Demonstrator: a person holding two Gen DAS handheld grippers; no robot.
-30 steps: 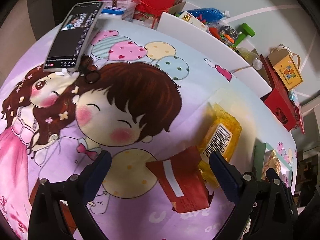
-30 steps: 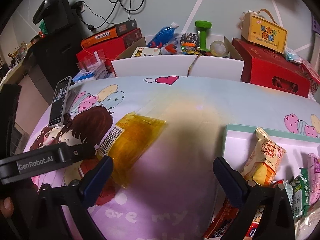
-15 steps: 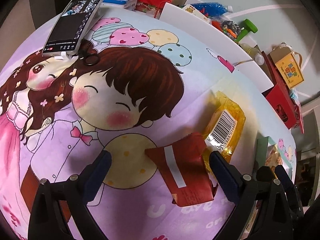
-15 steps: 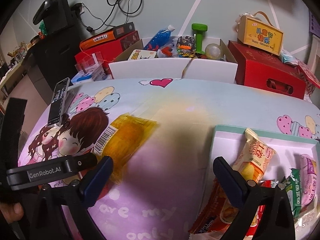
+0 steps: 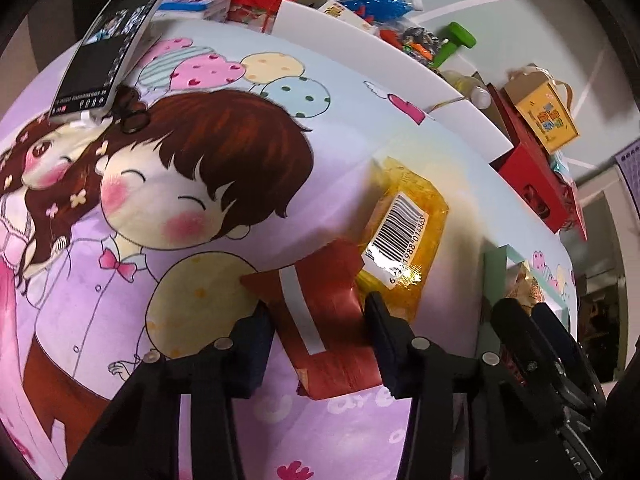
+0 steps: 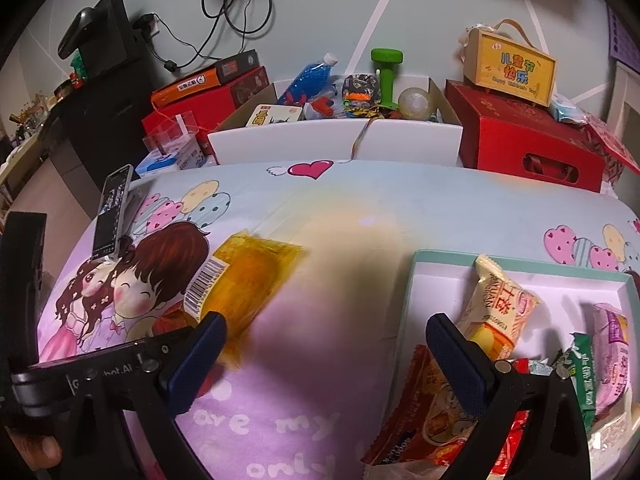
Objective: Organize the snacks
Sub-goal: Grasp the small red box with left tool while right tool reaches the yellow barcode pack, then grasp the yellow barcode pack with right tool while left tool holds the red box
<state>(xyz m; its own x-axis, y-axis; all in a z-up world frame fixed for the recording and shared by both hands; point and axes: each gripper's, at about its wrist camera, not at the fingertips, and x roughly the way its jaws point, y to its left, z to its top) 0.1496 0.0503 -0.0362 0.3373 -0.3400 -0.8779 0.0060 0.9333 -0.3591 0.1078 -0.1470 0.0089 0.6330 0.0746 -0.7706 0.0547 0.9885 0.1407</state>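
The left tongs (image 5: 316, 320) have just been closing and now clench a red snack packet (image 5: 324, 320), one pad against each side of it, where it lies on a cartoon-print cloth (image 5: 200, 208) covering the surface. The packet carries a white stripe and lies flat, its upper corner overlapping the near end of a yellow translucent snack packet (image 5: 408, 236) with a white barcode label. That yellow packet rests on the cloth just beyond the red one, between the printed cartoon couple and a teal-rimmed tray (image 6: 416, 280).

The right tongs (image 6: 324, 356) hang released above bare cloth, jaws wide with nothing between them, beside the tray's left wall. In the tray lie several wrapped snacks: a cream-and-yellow bar (image 6: 496, 308), a pink-purple packet (image 6: 612, 352), a green-and-white wrapper (image 6: 582, 372) and an orange-red packet (image 6: 424, 408) at the near corner.

A smartphone (image 5: 108, 44) lies on the far left edge of the cloth, screen lit. Behind the surface stand a white box (image 6: 332, 140) of oddments including a green dumbbell (image 6: 386, 72) and a blue bottle (image 6: 308, 76), plus a red carton (image 6: 528, 136) topped by a yellow gift box (image 6: 510, 68).
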